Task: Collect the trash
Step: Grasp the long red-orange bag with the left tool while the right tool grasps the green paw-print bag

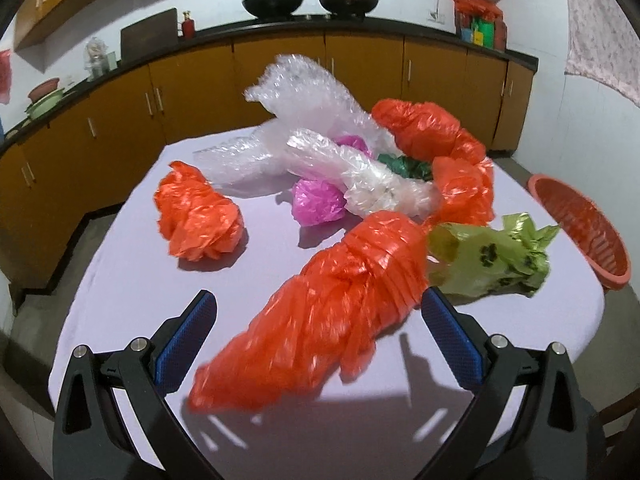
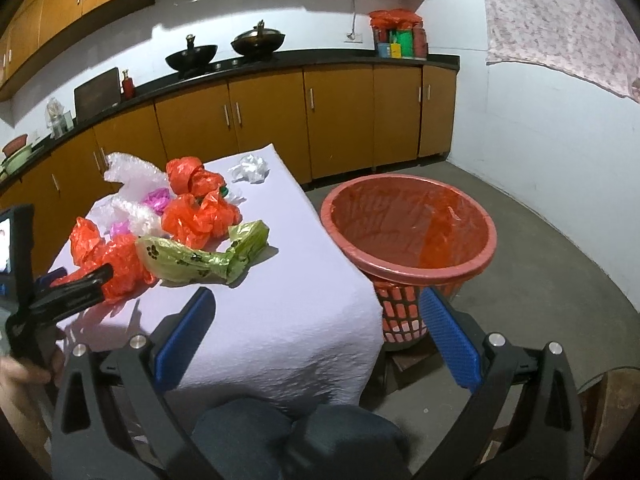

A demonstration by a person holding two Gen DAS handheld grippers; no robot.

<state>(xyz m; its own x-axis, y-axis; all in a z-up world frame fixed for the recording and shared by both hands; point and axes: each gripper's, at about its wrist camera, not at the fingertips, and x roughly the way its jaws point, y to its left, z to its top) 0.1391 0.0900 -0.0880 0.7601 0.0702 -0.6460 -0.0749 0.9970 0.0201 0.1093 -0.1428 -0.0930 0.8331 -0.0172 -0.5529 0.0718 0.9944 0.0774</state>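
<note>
The left gripper (image 1: 318, 330) has its fingers (image 1: 188, 340) spread wide, and the long red bag (image 1: 320, 320) lies right between them, not yet pinched; it looks blurred, and whether either pad touches it I cannot tell. Its long axis runs from near the left finger, close in, out and across toward the right finger's tip, so it sits slanted in the gap rather than square to it — a close here would probably catch the bag near its twisted middle. Just past the right fingertip lies the green bag (image 1: 492, 260), touching or nearly touching the red one. Further ahead on the worktop (image 1: 120, 264) sit a crumpled red bag (image 1: 198, 218) off to the left, a pink bag (image 1: 318, 202) straight on, then clear wrap (image 1: 304, 120) and more red bags (image 1: 428, 128). The right gripper (image 2: 318, 330) hangs wide open with nothing in it, back over the worktop's near edge, well apart from the pile, so the left one is plainly the nearer. Ahead and right of the right fingers, on the floor beside the worktop, stands the bin (image 2: 408, 268) — lined with a red bag, and no trash visible inside. A white bag (image 2: 250, 168) lies at the far end.
</note>
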